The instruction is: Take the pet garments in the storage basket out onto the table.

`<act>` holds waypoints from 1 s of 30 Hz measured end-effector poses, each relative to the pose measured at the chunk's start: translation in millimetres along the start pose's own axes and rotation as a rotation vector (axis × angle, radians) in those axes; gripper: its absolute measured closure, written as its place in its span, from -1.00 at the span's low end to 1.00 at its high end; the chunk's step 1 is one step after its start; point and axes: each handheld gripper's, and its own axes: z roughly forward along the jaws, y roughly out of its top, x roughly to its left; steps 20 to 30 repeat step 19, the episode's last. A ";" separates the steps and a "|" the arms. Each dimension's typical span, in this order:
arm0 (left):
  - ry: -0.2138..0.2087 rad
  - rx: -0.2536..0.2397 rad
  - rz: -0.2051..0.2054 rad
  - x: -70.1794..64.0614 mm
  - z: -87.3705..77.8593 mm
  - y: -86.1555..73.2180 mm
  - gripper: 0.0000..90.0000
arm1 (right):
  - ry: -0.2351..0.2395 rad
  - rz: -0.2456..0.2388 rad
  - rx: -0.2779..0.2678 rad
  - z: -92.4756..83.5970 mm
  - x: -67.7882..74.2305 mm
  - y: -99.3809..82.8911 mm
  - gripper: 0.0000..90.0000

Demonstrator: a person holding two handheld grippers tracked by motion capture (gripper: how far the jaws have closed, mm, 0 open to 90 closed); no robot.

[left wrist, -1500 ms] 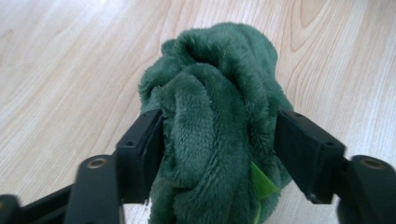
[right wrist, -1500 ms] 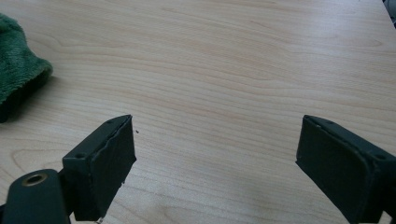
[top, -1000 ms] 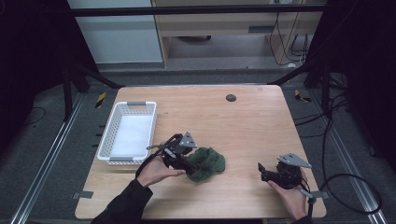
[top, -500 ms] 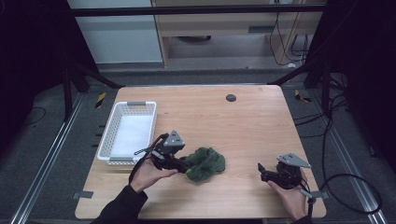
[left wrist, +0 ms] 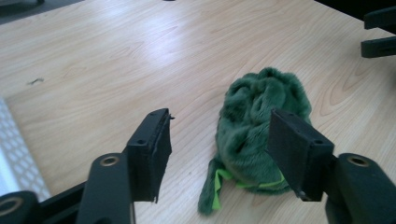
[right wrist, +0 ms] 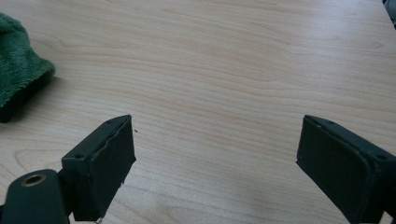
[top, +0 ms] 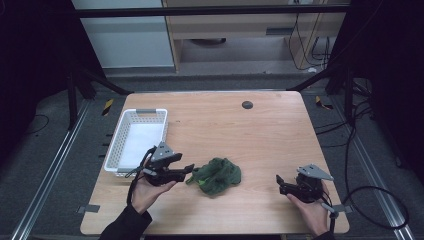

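Left gripper backs off the cloth

The left gripper (top: 189, 169) has pulled away toward 9 o'clock, its jaws now spread and empty just beside the green cloth (top: 216, 175), which lies released on the surface.

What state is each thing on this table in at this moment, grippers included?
Left gripper: open, nothing between its fingers, pointed at the cloth.
Right gripper: open, empty, over bare table.
Green cloth: crumpled in a heap, lying on the table, not gripped.
White basket: upright at the table's left edge, appears empty.
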 end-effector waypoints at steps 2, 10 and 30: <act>0.020 0.000 -0.012 1.8 -1.7 -6.6 -0.07 | 0.002 -0.001 0.000 -0.2 0.6 0.0 -0.75; 0.070 -0.008 -0.053 5.1 -2.8 -27.2 0.01 | 0.006 -0.008 0.001 0.5 1.5 -1.1 -0.75; 0.121 -0.041 -0.090 6.5 -16.5 -43.7 0.03 | 0.004 -0.016 0.001 0.0 1.5 -3.1 -0.75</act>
